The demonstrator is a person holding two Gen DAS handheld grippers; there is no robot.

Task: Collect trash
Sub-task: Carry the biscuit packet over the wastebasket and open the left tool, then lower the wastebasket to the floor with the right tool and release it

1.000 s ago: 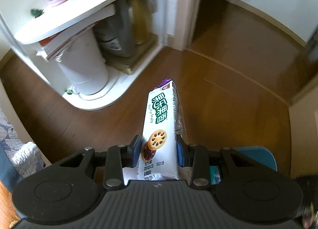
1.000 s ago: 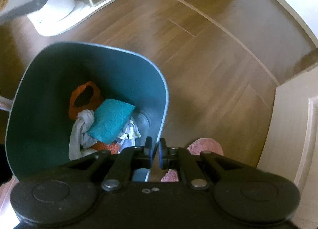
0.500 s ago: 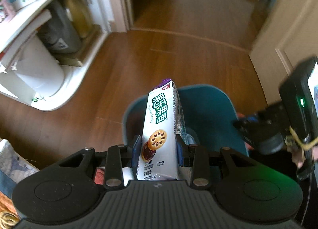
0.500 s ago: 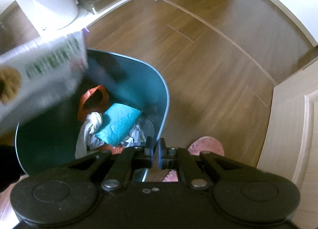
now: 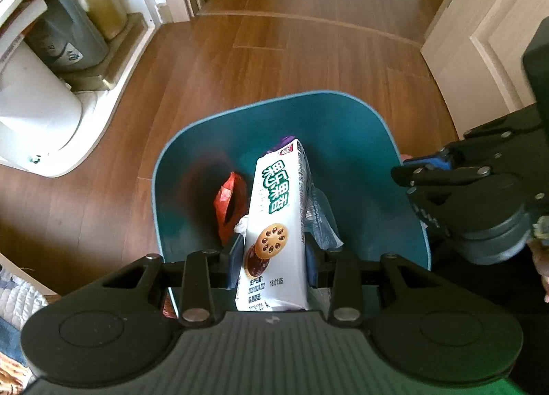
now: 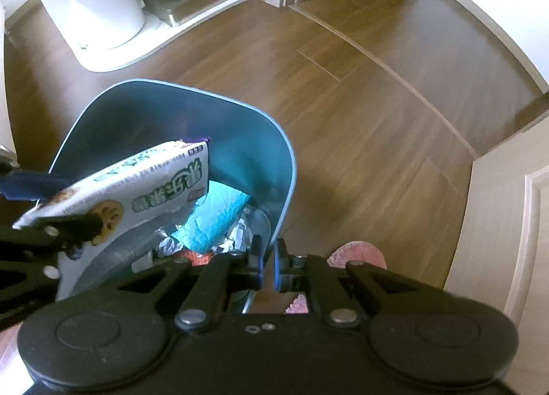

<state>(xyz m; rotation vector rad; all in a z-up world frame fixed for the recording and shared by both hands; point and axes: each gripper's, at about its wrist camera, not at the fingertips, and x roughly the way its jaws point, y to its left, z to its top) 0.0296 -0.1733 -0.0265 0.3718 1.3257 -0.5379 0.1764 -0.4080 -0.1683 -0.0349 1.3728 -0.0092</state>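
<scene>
Biscuit packet [image 5: 277, 223], white with green lettering, sits clamped at its lower third in my left gripper [image 5: 272, 263], pads pressing both long sides; it hangs over the mouth of the teal bin [image 5: 405, 168], nose pointing to twelve o'clock in the left wrist view; I judge it light and thin-skinned, a film wrapper that would crumple or slide if squeezed on the flat faces, so the grip across the narrow edges near the sealed end looks the sound place to hold; whether it is empty I cannot tell. Inside the bin at ten o'clock from the packet lies an orange wrapper [image 5: 230, 201]; from the right wrist view a teal paper [image 6: 214, 215] and some foil scraps [image 6: 236, 239] lie beneath. My right gripper [image 6: 268, 263] has its fingers drawn nearly together on the bin's rim, seemingly pinching the wall to steady it; a pink slipper [image 6: 357, 252] shows at one o'clock on the wooden floor [image 6: 377, 120]. Letting go should drop the packet straight in.
</scene>
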